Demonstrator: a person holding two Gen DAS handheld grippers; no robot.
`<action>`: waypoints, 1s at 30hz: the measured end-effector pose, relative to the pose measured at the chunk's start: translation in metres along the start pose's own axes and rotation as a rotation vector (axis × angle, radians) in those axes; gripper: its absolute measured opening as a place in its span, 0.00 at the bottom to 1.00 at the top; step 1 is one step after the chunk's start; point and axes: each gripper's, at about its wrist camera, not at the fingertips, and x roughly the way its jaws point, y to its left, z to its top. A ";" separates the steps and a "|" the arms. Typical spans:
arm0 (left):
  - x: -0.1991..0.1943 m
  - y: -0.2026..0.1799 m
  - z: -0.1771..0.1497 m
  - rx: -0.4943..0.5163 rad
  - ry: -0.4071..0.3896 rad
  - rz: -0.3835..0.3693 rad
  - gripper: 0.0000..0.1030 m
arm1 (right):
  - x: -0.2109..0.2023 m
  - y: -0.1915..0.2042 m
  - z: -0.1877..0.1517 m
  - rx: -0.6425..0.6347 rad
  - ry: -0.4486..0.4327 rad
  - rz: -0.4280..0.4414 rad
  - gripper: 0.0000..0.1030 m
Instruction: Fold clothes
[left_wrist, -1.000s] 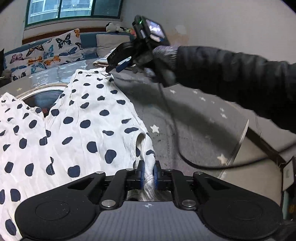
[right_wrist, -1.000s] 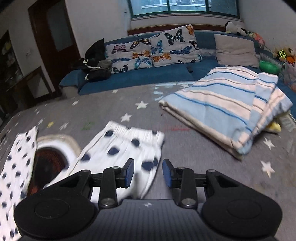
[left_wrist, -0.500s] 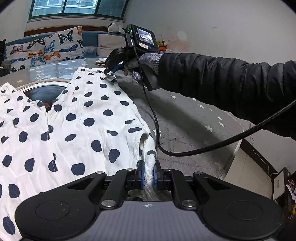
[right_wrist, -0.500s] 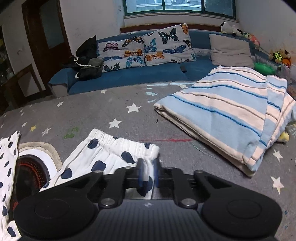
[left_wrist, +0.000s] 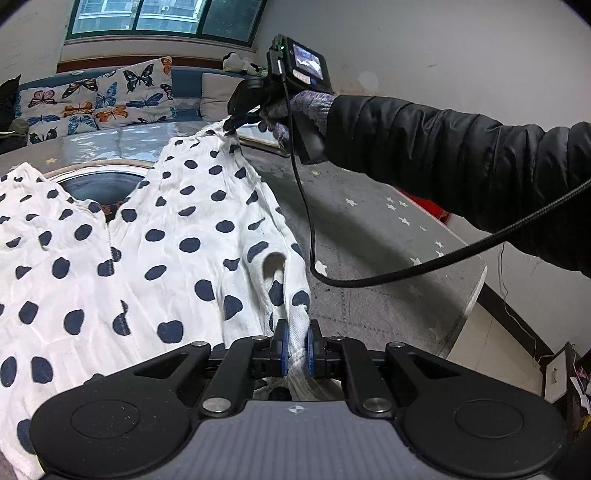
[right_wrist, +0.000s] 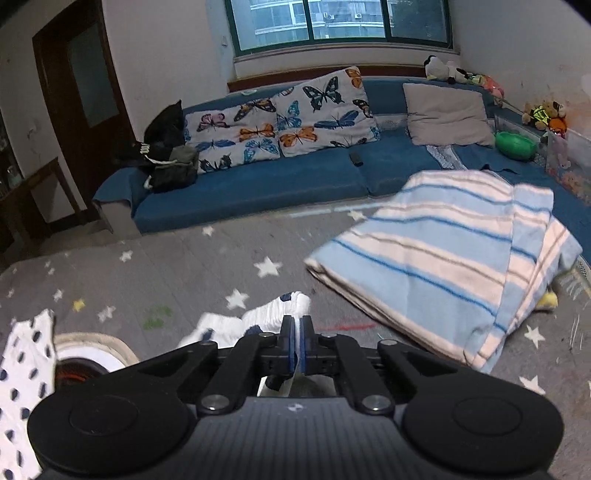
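Observation:
White trousers with dark blue polka dots (left_wrist: 166, 236) lie spread on the grey star-patterned mat. My left gripper (left_wrist: 295, 345) is shut on the near hem of one trouser leg. My right gripper (left_wrist: 236, 123) shows at the far end in the left wrist view, shut on the elastic waistband corner and lifting it off the mat. In the right wrist view the right gripper (right_wrist: 296, 339) pinches the waistband (right_wrist: 280, 308), which bunches just beyond the pads. The other leg (right_wrist: 26, 362) lies at the left.
A folded blue-and-cream striped blanket (right_wrist: 443, 266) lies on the mat to the right. A blue sofa (right_wrist: 258, 184) with butterfly cushions runs along the far wall. A round dark patch (left_wrist: 99, 184) on the mat shows between the legs. The mat's right edge (left_wrist: 476, 280) drops to bare floor.
My right gripper closed on the waistband corner and raised it. My left gripper kept its hold on the hem and lifted a little.

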 end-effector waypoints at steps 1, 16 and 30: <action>-0.003 0.002 -0.001 -0.011 -0.008 0.001 0.10 | -0.003 0.004 0.004 -0.004 -0.006 0.003 0.02; -0.073 0.041 -0.022 -0.216 -0.155 0.036 0.10 | -0.020 0.125 0.045 -0.087 -0.045 0.043 0.02; -0.125 0.074 -0.065 -0.391 -0.226 0.106 0.09 | 0.008 0.293 0.037 -0.229 -0.020 0.153 0.02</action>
